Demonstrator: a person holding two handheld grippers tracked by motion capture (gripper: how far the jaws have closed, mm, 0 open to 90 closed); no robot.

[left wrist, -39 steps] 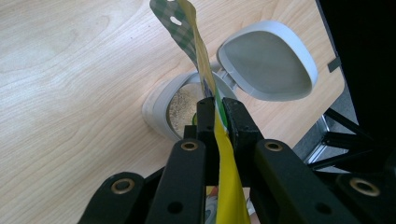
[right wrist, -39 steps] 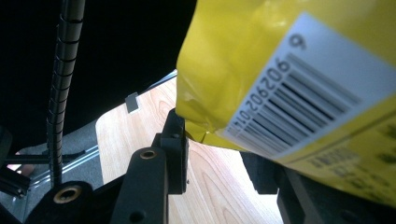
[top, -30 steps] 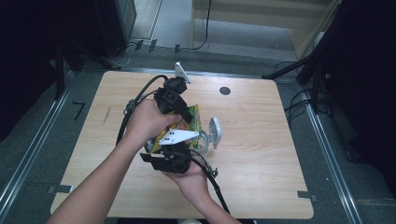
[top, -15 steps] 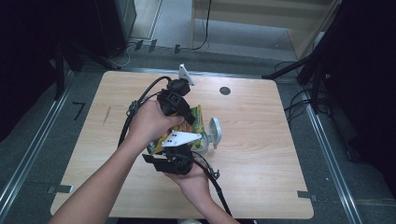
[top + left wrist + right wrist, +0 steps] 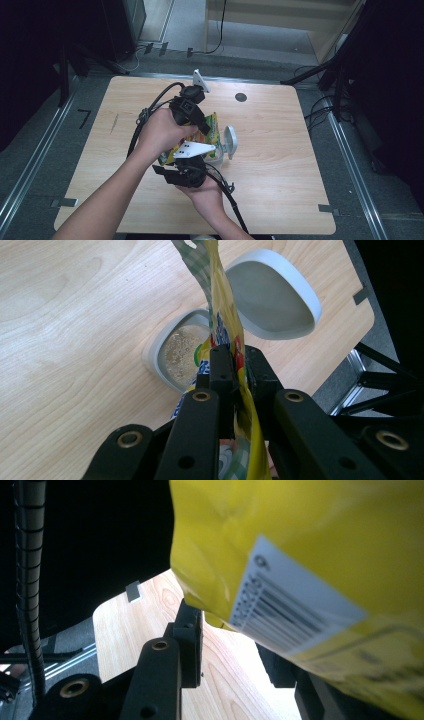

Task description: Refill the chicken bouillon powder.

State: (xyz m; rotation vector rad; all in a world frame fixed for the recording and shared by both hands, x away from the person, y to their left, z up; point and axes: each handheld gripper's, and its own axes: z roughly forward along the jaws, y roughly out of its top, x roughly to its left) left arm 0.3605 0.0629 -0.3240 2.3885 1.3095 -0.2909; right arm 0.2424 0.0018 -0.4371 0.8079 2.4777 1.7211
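I have the yellow bag [image 5: 226, 335] pinched tight in my left gripper [image 5: 235, 375]; in the left gripper view both black jaws press on its crinkled edge, and the bag rises from them and hangs just above the open white container [image 5: 165, 352]. That container sits on the wooden table [image 5: 300, 150] with pale grains inside, and its white lid [image 5: 272, 295] stands tilted just beside it, on the side away from me. From the high view, my left gripper [image 5: 192, 112] is over the bag [image 5: 207, 127], with the container [image 5: 216, 156] just to the right of both hands. My right gripper [image 5: 182, 172] sits nearer me than the container. In the right gripper view the bag [image 5: 300, 555], barcode [image 5: 290, 602] toward the camera, covers one jaw, so I cannot tell whether that gripper [image 5: 235, 655] grips it.
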